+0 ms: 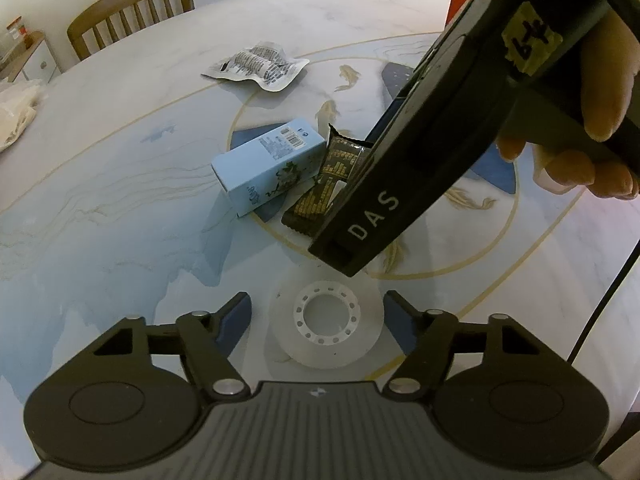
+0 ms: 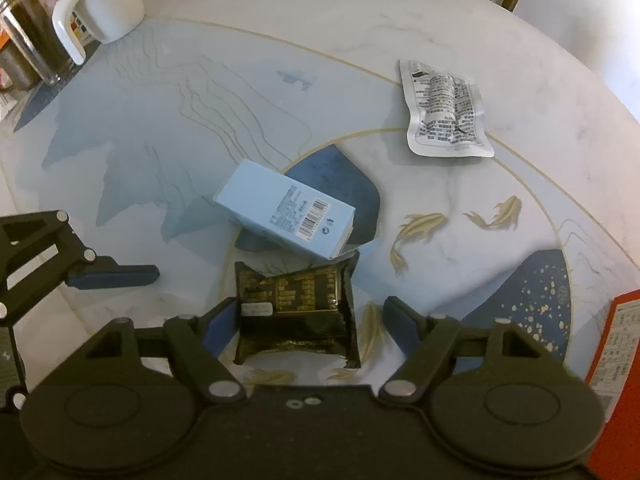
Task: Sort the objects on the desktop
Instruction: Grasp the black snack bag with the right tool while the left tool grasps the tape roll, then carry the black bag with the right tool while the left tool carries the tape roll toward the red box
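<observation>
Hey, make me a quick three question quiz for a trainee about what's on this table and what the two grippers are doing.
1. True or false: the right gripper is shut on the dark snack packet.
2. Which object lies between the left gripper's open fingers? A) roll of clear tape B) white mug C) silver printed pouch
3. Fill in: the light blue carton lies flat, its barcode facing ____.

Key
1. False: its jaws are open, either side of the packet.
2. A
3. up
</observation>
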Demonstrator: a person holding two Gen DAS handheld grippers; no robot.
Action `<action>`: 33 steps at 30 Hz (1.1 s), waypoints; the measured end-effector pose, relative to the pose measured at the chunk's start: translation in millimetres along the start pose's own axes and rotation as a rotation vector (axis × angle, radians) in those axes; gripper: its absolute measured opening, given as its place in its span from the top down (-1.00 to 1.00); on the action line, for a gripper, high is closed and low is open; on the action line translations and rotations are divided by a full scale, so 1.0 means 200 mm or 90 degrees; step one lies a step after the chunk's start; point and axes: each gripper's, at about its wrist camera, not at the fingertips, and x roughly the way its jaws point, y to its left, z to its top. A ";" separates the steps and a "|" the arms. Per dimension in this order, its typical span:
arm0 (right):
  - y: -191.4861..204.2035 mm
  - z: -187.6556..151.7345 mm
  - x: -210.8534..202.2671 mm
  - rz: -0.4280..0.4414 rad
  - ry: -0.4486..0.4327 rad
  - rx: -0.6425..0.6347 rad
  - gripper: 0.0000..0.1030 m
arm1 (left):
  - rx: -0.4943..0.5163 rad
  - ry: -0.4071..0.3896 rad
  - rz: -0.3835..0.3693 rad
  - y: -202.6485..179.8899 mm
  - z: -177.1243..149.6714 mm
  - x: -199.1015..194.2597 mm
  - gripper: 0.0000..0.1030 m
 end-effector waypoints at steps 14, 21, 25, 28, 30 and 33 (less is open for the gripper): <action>-0.11 -0.07 -0.06 -0.027 0.005 0.043 -0.01 | 0.008 0.002 -0.006 -0.02 0.02 0.00 -0.13; -0.20 -0.18 -0.12 -0.023 0.009 0.086 0.00 | 0.004 0.005 -0.005 -0.02 0.01 -0.01 -0.13; -0.23 -0.23 -0.15 -0.022 0.003 0.104 0.00 | 0.002 0.010 -0.005 -0.03 0.01 -0.02 -0.13; -0.24 -0.26 -0.19 -0.018 -0.006 0.111 0.00 | -0.007 0.013 -0.004 -0.02 0.01 -0.02 -0.13; -0.24 -0.27 -0.21 -0.012 -0.012 0.116 0.00 | -0.012 0.016 -0.004 -0.02 0.01 -0.03 -0.13; -0.22 -0.28 -0.22 -0.003 -0.019 0.125 0.00 | -0.019 0.019 -0.003 -0.03 0.00 -0.03 -0.13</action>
